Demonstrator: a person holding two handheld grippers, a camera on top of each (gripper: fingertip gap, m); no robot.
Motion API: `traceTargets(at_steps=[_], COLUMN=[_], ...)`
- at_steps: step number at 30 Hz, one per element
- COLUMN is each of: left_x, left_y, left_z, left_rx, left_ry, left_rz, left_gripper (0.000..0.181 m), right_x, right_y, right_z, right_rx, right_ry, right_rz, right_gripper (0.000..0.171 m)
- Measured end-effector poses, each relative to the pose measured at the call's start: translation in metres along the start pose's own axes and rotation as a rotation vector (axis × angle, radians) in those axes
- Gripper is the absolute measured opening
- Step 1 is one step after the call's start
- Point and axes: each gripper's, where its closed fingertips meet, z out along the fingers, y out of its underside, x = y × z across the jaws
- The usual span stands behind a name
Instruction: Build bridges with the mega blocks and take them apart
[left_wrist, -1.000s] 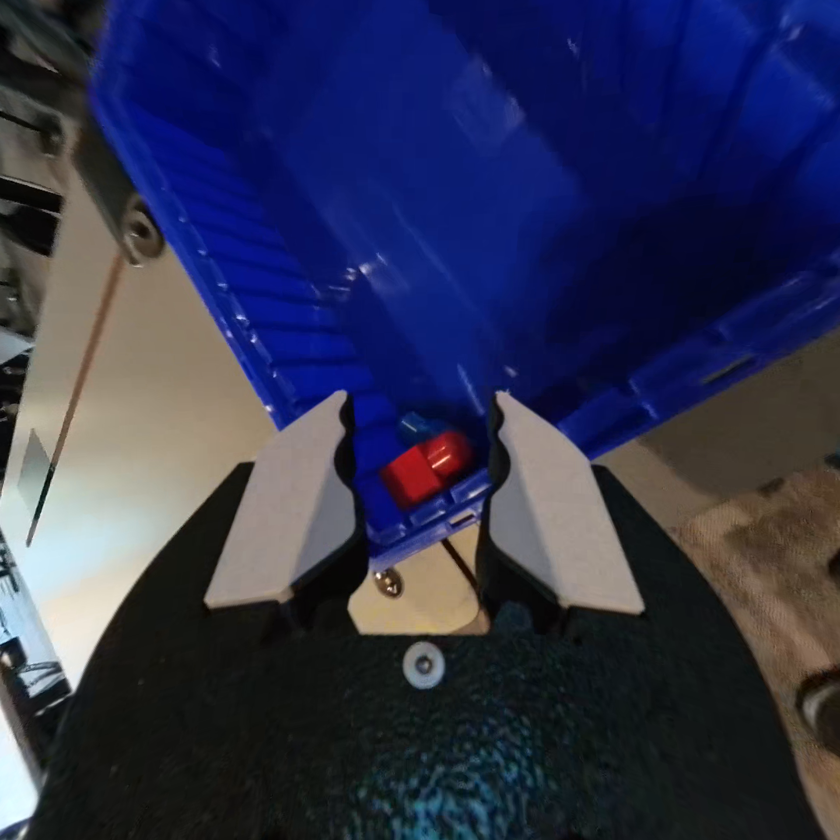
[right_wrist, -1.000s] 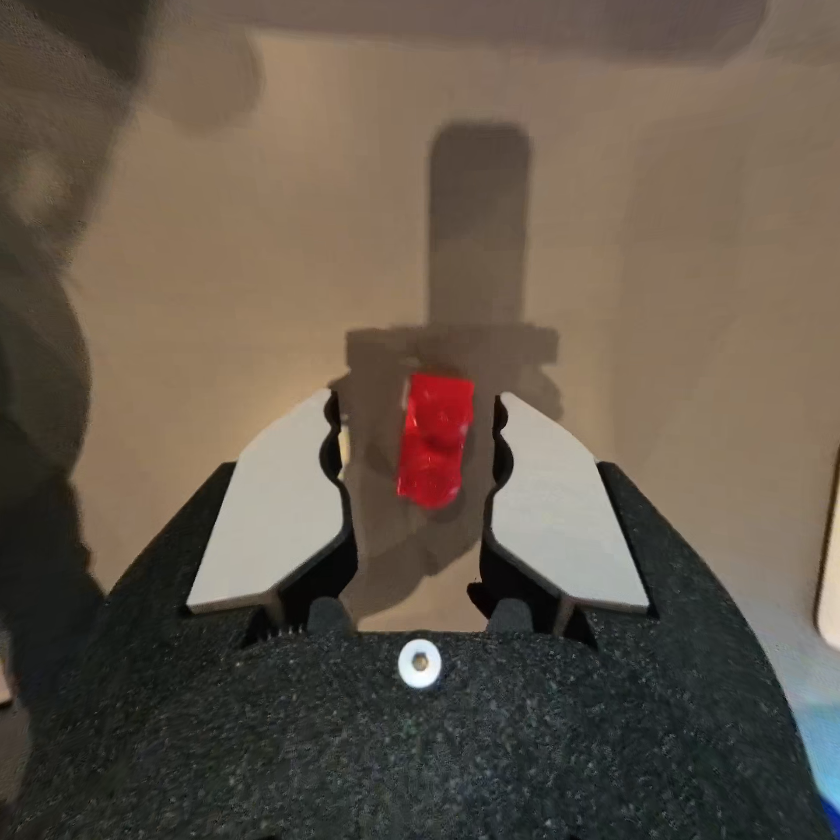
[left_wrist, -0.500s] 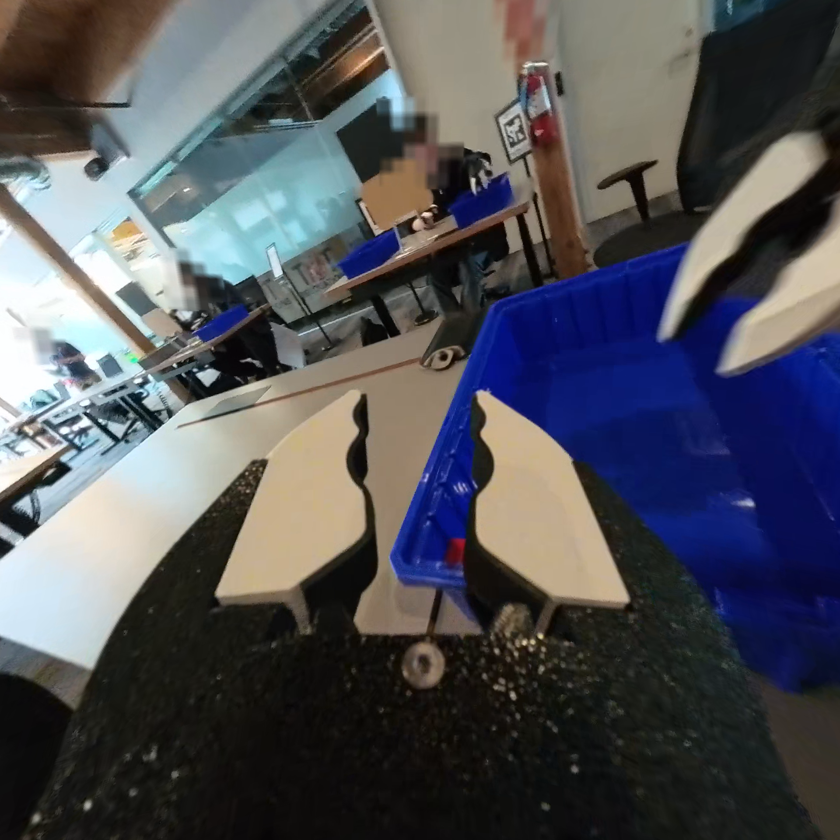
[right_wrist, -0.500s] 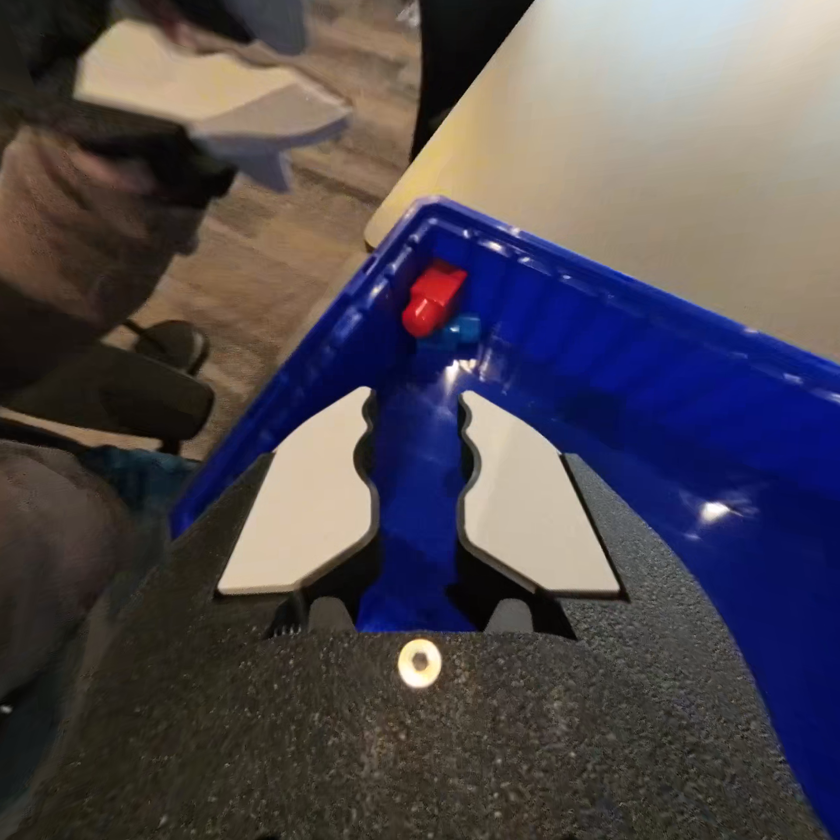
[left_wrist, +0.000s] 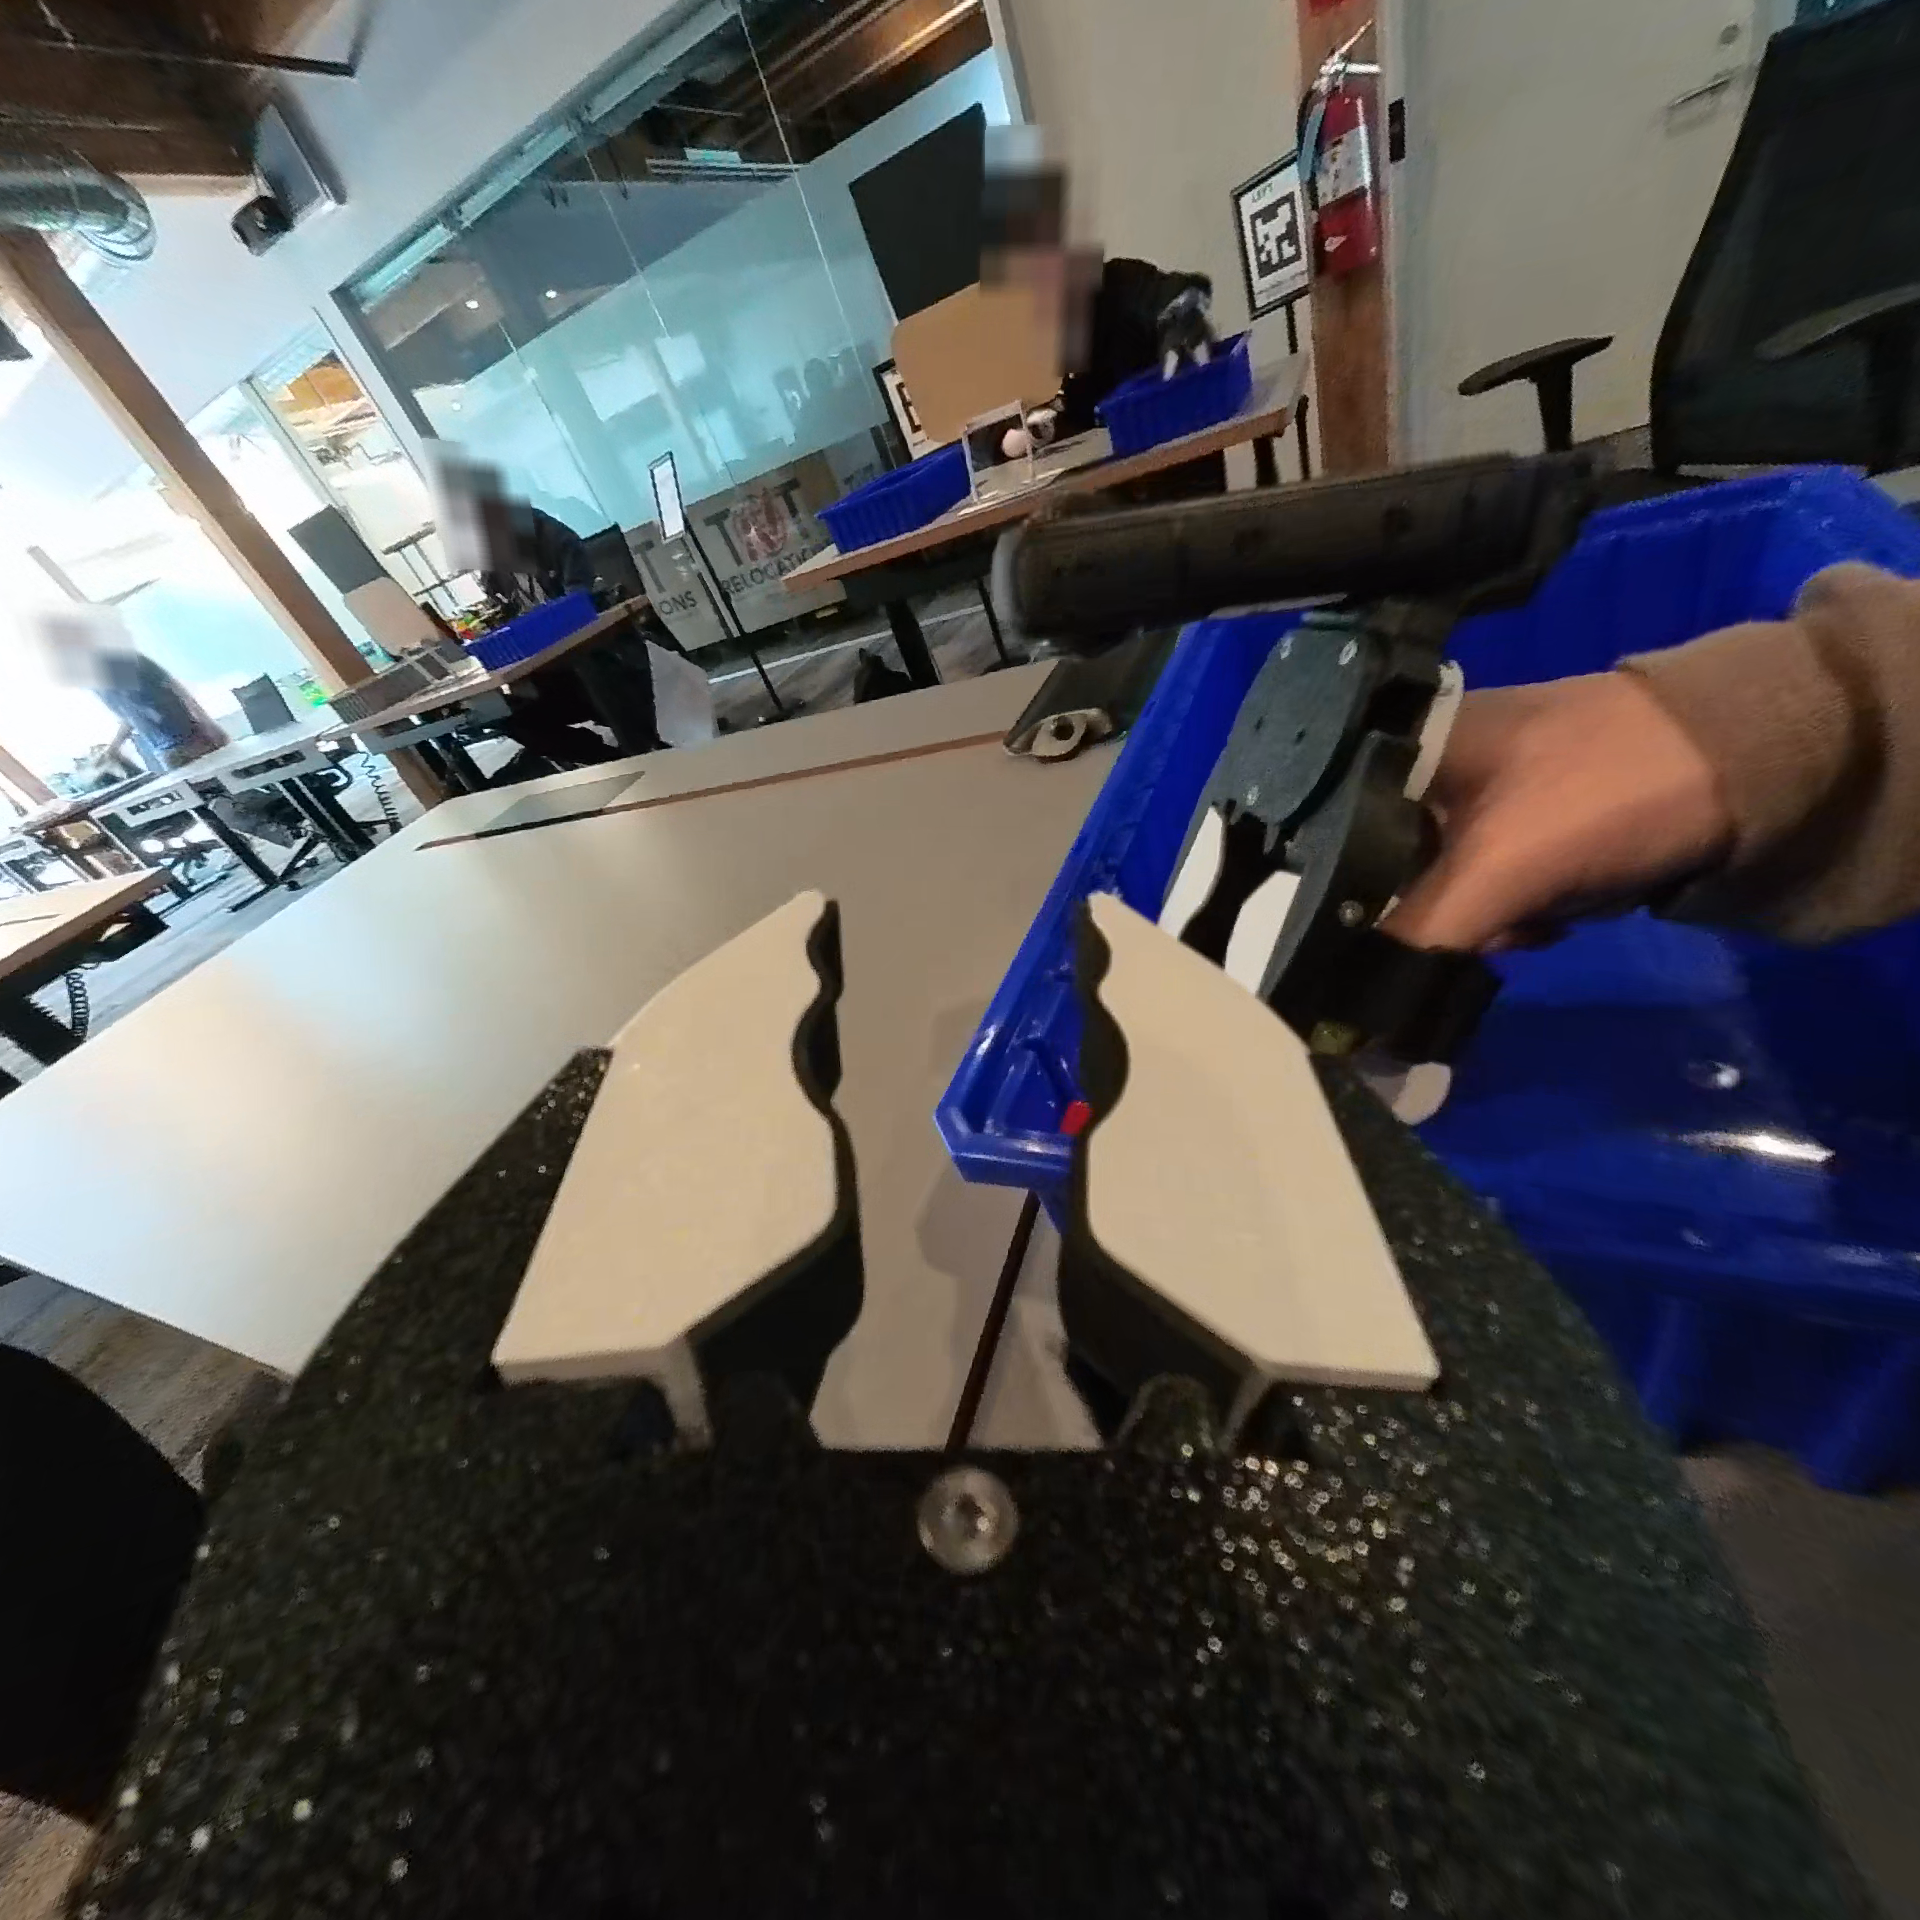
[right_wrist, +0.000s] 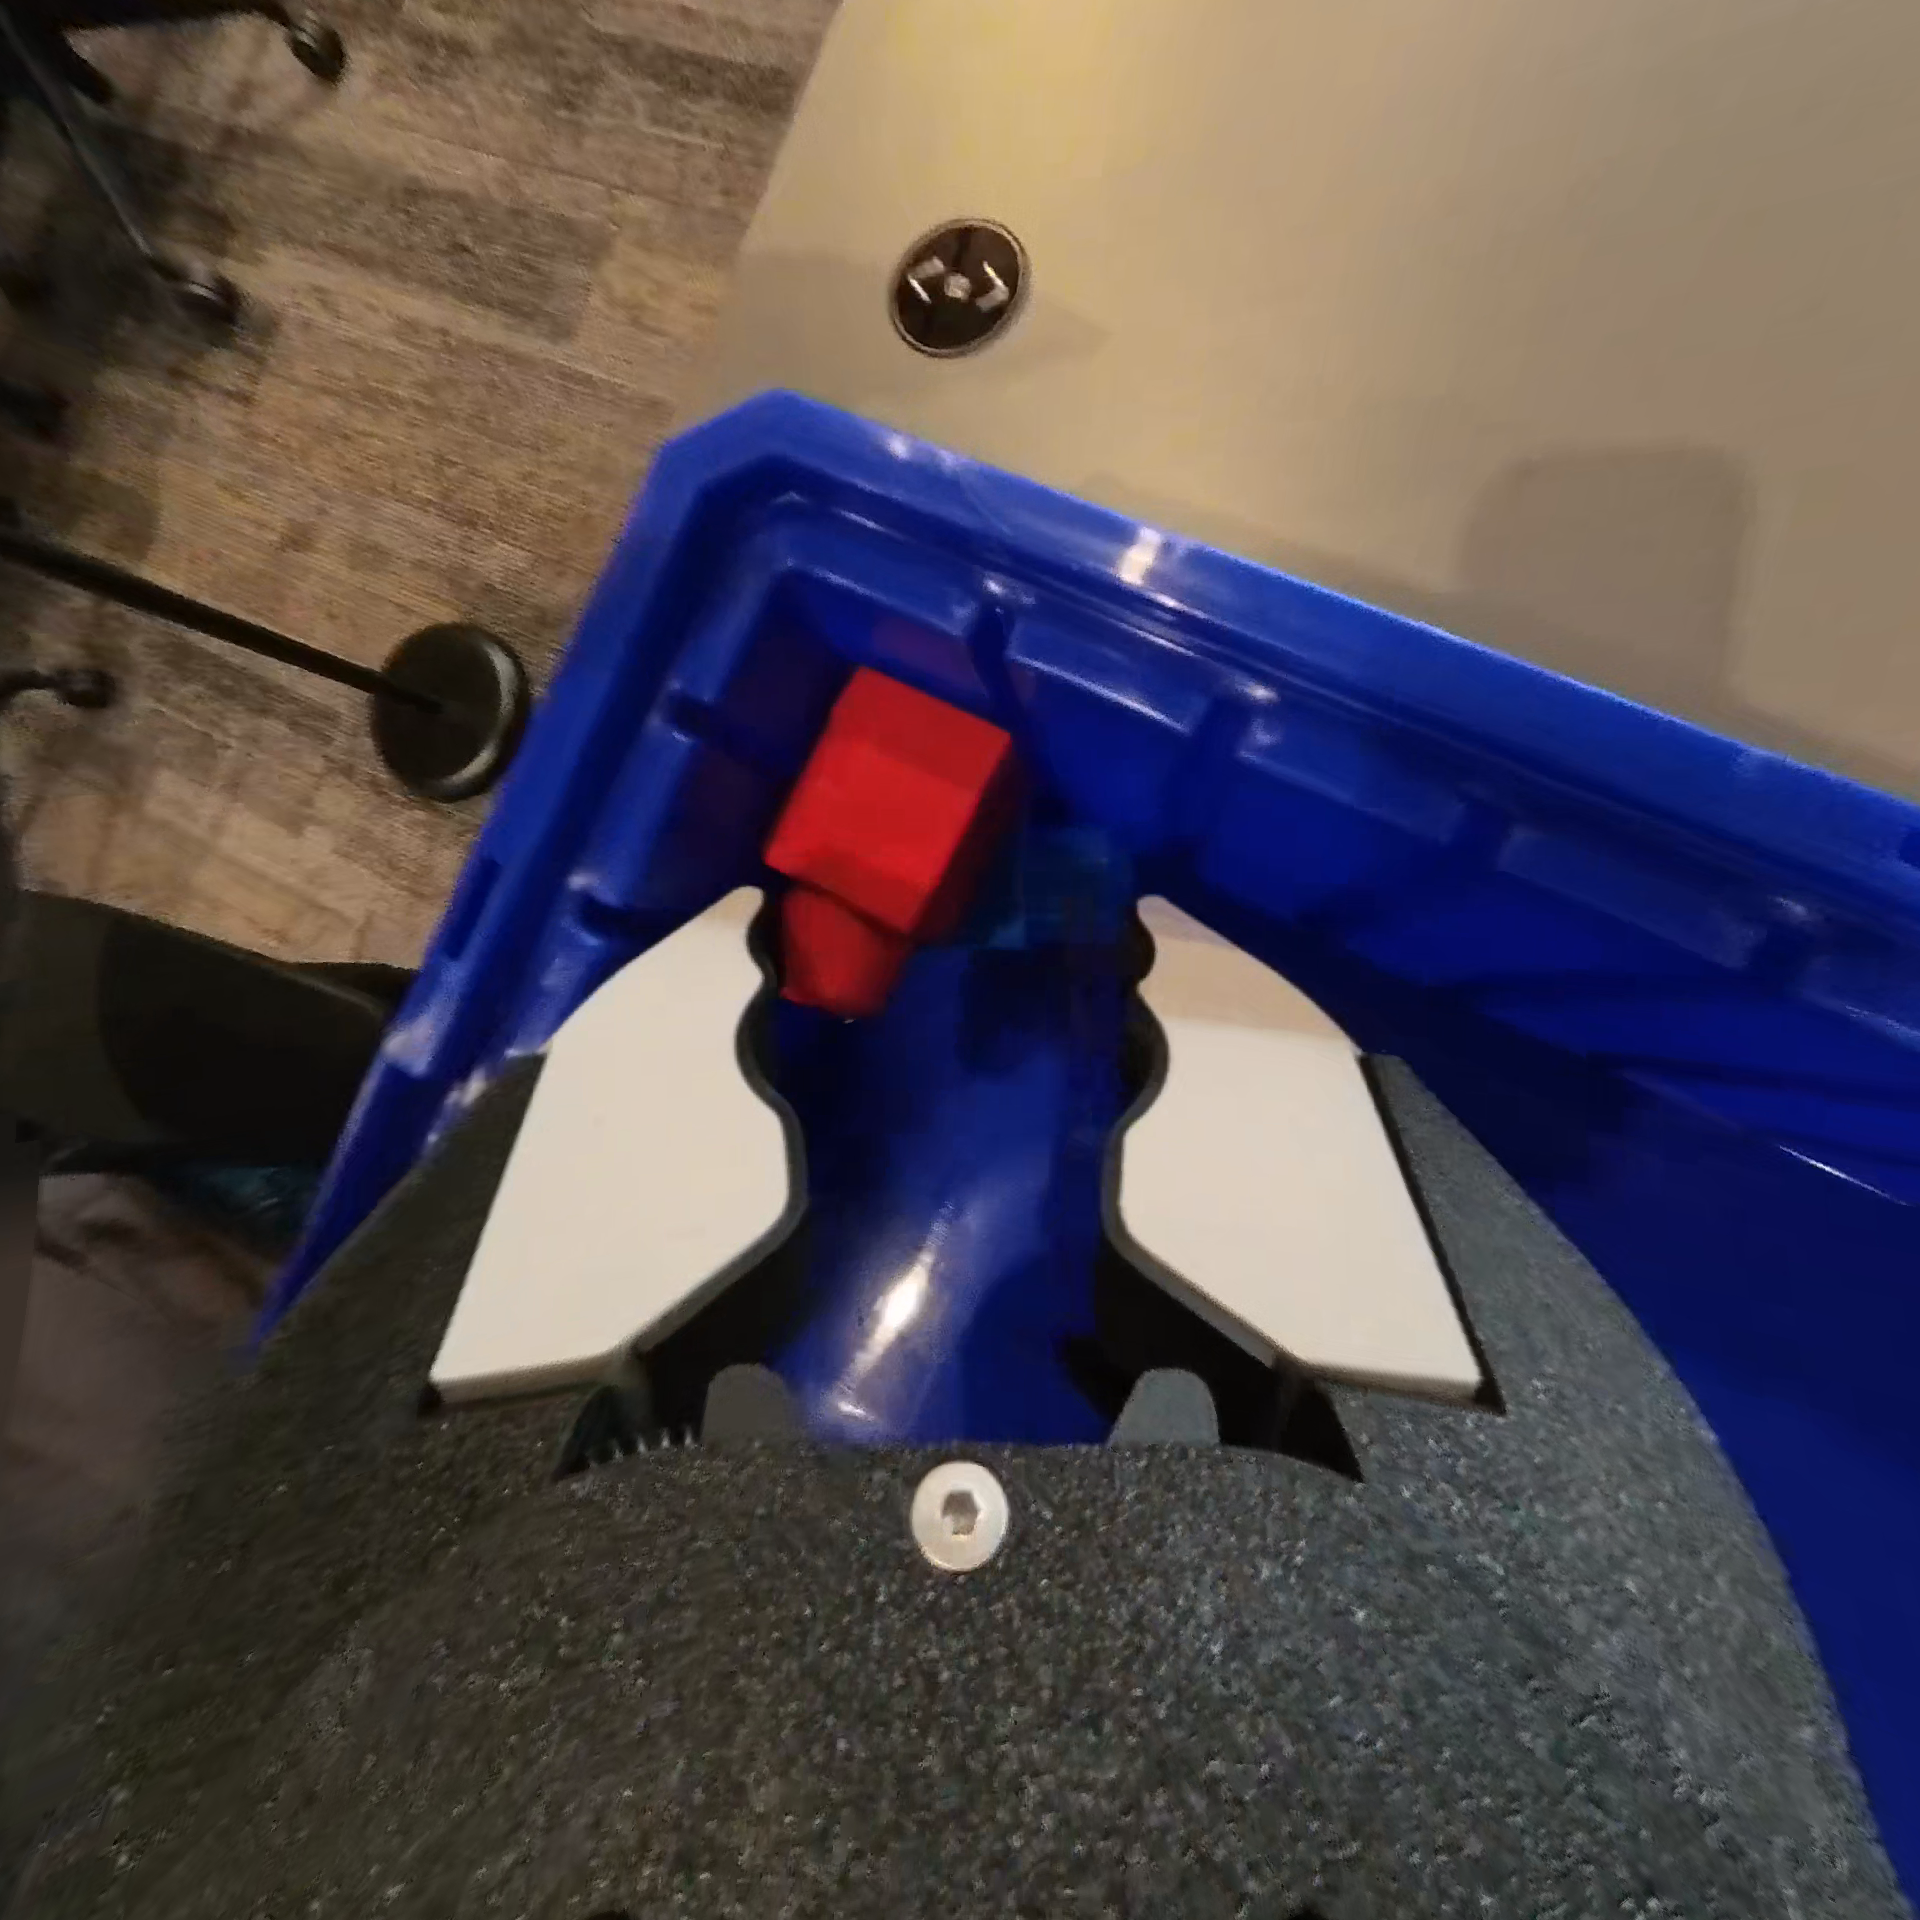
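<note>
Two blocks are lying in the corner of the blue bin (right_wrist: 1351, 707): a red block (right_wrist: 883, 821) wedged against the corner walls, and a blue block (right_wrist: 1060, 883) just beside it, blurred and hard to separate from the bin's own colour. The right tongs (right_wrist: 945, 935) are reaching down into that corner with jaws spread and nothing between them; the left fingertip is sitting very close to the red block's stud, though whether it is touching cannot be told. The left tongs (left_wrist: 956, 956) are idling outside the bin, jaws parted and empty, hovering over the table (left_wrist: 468, 987) with the bin's near corner lying just in front of the right finger. In the left wrist view the right tongs (left_wrist: 1236, 894) are showing inside the bin, held by a hand (left_wrist: 1538, 821) in a tan sleeve. The step in hand looks like fetching a block to start a bridge, since nothing is showing built on the table. The next move probably calls for centring the spread jaws around the red block and closing on its flat sides; the tight corner is leaving little room, so the block may need nudging away from the walls first.
</note>
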Motion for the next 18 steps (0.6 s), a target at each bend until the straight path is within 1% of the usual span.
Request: traceTargets(at_steps=[2,4,5,6,7,9,10,12,13,18], left_x=[0.001,0.001,0.002,0.002,0.003,0.005,0.006,0.008,0.009,0.012], left_y=[0.003,0.007,0.008,0.009,0.011,0.012,0.013,0.013,0.013,0.009], left_z=[0.001,0.000,-0.001,-0.002,-0.002,-0.003,-0.003,-0.003,-0.002,-0.002], left_rx=[-0.011,-0.021,-0.025,-0.028,-0.030,-0.029,-0.028,-0.027,-0.029,-0.036], left_ry=[0.006,0.014,0.017,0.021,0.028,0.043,0.047,0.056,0.060,0.056], left_rz=[0.022,0.040,0.044,0.043,0.039,0.030,0.027,0.022,0.022,0.070], left_gripper=[0.042,0.042,0.041,0.041,0.041,0.041,0.041,0.041,0.041,0.041], right_x=[0.008,0.025,0.034,0.041,0.045,0.043,0.040,0.038,0.043,0.056], right_y=[0.001,0.002,0.002,0.004,0.007,0.015,0.019,0.022,0.024,0.034], right_z=[-0.002,-0.012,-0.018,-0.024,-0.027,-0.025,-0.021,-0.014,-0.013,-0.017], right_rx=[-0.002,0.010,0.020,0.014,-0.006,-0.042,-0.048,-0.043,-0.049,-0.103], right_ry=[0.048,0.160,0.225,0.280,0.320,0.309,0.284,0.242,0.254,0.272], right_rz=[0.026,0.050,0.030,-0.003,-0.050,-0.111,-0.108,-0.064,-0.040,0.008], right_gripper=[0.063,0.062,0.062,0.054,0.053,0.055,0.059,0.064,0.069,0.074])
